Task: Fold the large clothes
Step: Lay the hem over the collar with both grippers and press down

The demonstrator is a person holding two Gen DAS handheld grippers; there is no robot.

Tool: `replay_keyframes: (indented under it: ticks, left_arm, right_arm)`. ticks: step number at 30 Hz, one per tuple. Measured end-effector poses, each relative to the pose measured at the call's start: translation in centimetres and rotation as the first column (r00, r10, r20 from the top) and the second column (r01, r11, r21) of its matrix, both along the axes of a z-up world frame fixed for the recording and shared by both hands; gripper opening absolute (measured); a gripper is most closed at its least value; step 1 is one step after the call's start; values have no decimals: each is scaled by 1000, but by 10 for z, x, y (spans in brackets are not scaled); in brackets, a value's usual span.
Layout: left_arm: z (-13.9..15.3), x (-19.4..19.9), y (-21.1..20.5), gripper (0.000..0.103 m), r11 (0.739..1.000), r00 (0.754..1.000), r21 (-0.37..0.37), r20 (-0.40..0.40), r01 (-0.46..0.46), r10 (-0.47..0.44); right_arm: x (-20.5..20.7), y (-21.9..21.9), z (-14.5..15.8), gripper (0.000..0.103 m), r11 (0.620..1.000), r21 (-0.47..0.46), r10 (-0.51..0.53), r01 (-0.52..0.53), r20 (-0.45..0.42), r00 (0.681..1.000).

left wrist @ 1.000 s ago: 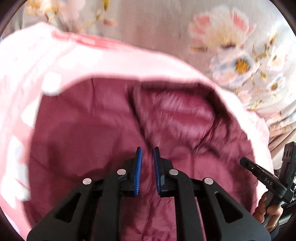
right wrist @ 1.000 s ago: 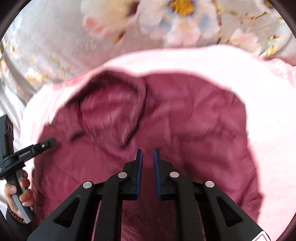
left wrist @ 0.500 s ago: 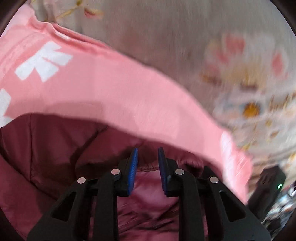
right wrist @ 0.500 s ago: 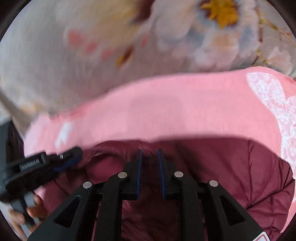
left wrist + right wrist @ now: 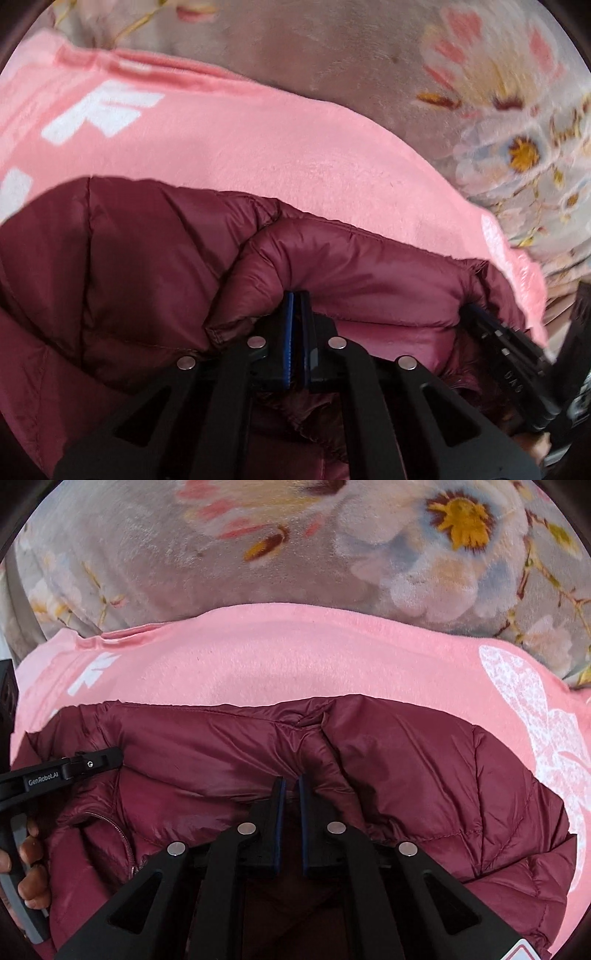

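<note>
A maroon puffer jacket (image 5: 129,266) lies on a pink blanket. My left gripper (image 5: 295,295) has its jaws closing, the blue pads nearly together on the jacket's puffy top rim. In the right wrist view the jacket (image 5: 424,775) spreads across the lower half, with its zipper (image 5: 118,830) at the left. My right gripper (image 5: 290,780) is closing too, pinching a fold of the same rim between its pads. One of the left gripper's fingers (image 5: 92,762) shows at the left edge, touching the rim further along.
The pink blanket (image 5: 295,653) with white print lies under the jacket and reaches past it on all sides. Grey floral bedding (image 5: 258,554) fills the far side. A hand (image 5: 29,853) grips the left tool's handle at the lower left.
Both grippers moved forward and down from over the jacket's middle to its far rim. Their jaws, slightly apart before, have come together on the rim fabric.
</note>
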State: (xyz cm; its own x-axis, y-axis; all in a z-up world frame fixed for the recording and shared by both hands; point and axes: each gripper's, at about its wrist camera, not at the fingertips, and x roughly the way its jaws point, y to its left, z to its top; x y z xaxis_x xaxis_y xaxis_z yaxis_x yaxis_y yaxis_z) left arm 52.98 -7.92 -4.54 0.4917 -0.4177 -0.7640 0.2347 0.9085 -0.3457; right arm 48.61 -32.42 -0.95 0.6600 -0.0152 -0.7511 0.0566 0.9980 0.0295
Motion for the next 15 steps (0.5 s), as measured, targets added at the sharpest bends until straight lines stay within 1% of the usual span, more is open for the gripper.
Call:
replay_keyframes:
  ticks: [3,4,8,15]
  left_arm:
    - [2,-3,-12,4,996,999,85,38,6,-9]
    - [3,-3,-12,4,995,999,97,43,6,-10]
    - [2,-2,-15,4,993,998,122,53,7,-14]
    - [1,-2,-17,4,991,998,133,62,7,-15]
  right_arm:
    - [1,-1,-1,3,1000,4,0,0,3,1000]
    - [1,-2,-1,3,1000,7,0,0,4,1000]
    - [1,-2,-2,3,1000,7,0,0,5,1000]
    - [1,-3,-1,3,1000,17,-4,3,16,1000]
